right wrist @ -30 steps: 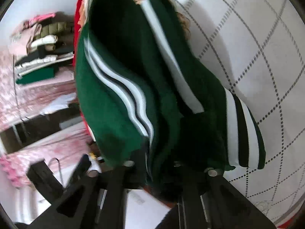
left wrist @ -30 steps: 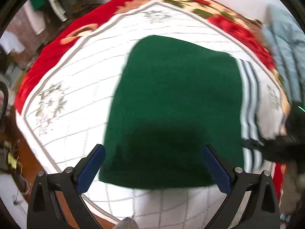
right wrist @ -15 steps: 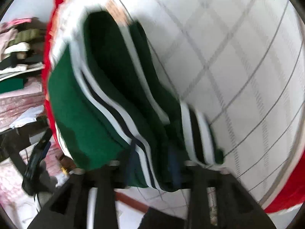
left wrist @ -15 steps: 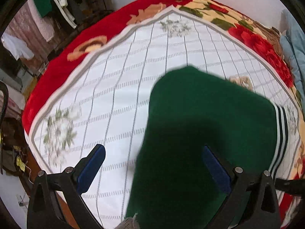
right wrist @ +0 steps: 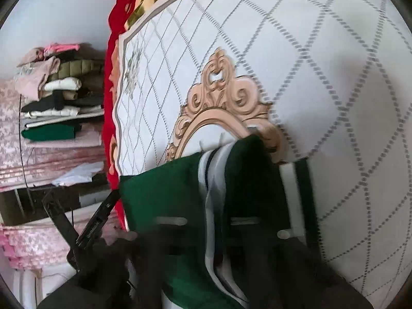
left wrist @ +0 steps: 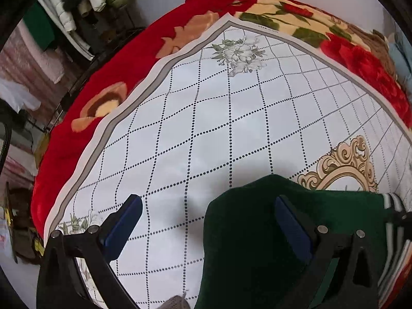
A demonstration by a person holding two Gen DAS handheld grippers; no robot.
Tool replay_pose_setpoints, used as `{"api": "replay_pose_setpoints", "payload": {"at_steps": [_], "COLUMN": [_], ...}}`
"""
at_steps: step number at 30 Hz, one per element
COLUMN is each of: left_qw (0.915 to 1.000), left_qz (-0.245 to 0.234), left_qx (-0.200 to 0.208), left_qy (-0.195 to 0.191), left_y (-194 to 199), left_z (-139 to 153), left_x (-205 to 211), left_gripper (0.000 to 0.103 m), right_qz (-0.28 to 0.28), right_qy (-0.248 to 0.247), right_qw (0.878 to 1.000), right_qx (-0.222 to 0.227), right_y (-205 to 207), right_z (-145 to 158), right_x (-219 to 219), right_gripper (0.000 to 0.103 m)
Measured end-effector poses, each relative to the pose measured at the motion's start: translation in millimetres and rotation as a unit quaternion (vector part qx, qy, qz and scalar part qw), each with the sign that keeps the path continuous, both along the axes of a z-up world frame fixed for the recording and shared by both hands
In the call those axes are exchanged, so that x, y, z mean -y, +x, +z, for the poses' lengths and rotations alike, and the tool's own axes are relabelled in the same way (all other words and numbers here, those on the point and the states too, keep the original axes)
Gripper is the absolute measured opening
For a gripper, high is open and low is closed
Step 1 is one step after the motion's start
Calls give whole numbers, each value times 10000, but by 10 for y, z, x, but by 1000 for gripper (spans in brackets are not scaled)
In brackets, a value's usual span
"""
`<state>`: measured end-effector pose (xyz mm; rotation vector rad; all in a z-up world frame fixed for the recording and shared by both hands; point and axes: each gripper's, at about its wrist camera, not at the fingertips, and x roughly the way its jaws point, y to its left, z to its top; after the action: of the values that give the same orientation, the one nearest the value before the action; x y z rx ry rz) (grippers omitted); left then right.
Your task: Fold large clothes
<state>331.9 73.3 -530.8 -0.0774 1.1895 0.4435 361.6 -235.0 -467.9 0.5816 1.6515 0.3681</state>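
Since a second ago I note the green garment [left wrist: 257, 244] has slid to lower right of the left view, under my released left gripper [left wrist: 208, 221], while my right gripper [right wrist: 206, 221], having just been closing, clenches its striped edge, long axis running toward upper right across the checked cloth [left wrist: 206, 134].

Bright, even daylight; soft shadows, strong fisheye bending at edges, motion blur low in right view.
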Motion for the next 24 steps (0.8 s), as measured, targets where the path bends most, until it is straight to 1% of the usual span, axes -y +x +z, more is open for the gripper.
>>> {"api": "replay_pose_setpoints", "payload": {"at_steps": [1, 2, 3, 4, 5, 6, 7, 8, 9, 10, 12, 14, 15, 16, 17, 18, 19, 21, 22, 23, 24], "left_qw": [10000, 10000, 9999, 9999, 9998, 9998, 9999, 9998, 9998, 9998, 9998, 9998, 9998, 9998, 9998, 9997, 9996, 9996, 9995, 9995, 9996], "left_qz": [-12, -24, -36, -48, -73, -99, -112, -118, -109, -100, -112, -126, -114, -92, -64, -39, -8, 42, 69, 86, 93], "left_qx": [5, 18, 20, 10, -9, -21, -40, -84, -117, -142, -153, -144, -132, -116, -110, -103, -89, -71, -65, -60, -61], "left_qy": [1, -50, -117, -162, -174, -143, -118, -98, -92, -91, -70, -75, -103, -146, -183, -216, -252, -285, -295, -288, -263], "left_y": [-3, -10, -18, -14, -12, -13, -4, 6, 11, 4, -13, -62, -89, -124, -148, -172, -205, -251, -270, -282, -294], "left_z": [-11, -28, -48, -65, -87, -105, -117, -133, -140, -137, -119, -100, -94, -86, -82, -77, -70, -69, -73, -76, -76], "left_x": [-4, -14, -22, -22, -15, -7, 2, 8, 10, 8, 0, -19, -29, -38, -43, -42, -38, -23, -12, -4, 7], "left_gripper": [103, 103, 103, 103, 103, 103, 103, 103, 103, 103, 103, 103, 103, 103, 103, 103, 103, 103, 103, 103, 103], "right_qz": [9, 22, 21, -44, -202, -270, -348, -345, -253, -217, -382, -520, -560, -610, -625, -616, -567, -366, -267, -175, -89], "right_qy": [7, -83, -193, -324, -561, -737, -1140, -1340, -1616, -1733, -1605, -1205, -1006, -712, -541, -418, -409, -343, -284, -297, -365], "right_qw": [9998, 9990, 9977, 9957, 9926, 9910, 9883, 9872, 9850, 9840, 9861, 9913, 9933, 9956, 9966, 9972, 9975, 9982, 9982, 9984, 9985], "right_qx": [204, 435, 645, 865, 1061, 1086, 947, 787, 543, 355, 181, 27, -19, -54, -63, -68, -109, -340, -451, -438, -396], "right_y": [-42, -32, -24, -19, -19, -40, -9, -8, 15, 37, 47, 49, 24, -35, -97, -193, -266, -421, -518, -606, -650], "right_z": [121, 134, 233, 348, 451, 488, 356, 235, 35, -101, -163, -47, 17, 114, 208, 282, 259, 187, 146, 102, 82], "right_x": [0, -77, -120, -109, -47, 35, 86, 136, 161, 179, 252, 332, 376, 444, 498, 557, 575, 601, 601, 586, 560], "right_gripper": [3, 3, 3, 2, 2, 2, 2, 2, 2, 2, 3, 11, 22, 46, 60, 80, 82, 82, 80, 73, 30]}}
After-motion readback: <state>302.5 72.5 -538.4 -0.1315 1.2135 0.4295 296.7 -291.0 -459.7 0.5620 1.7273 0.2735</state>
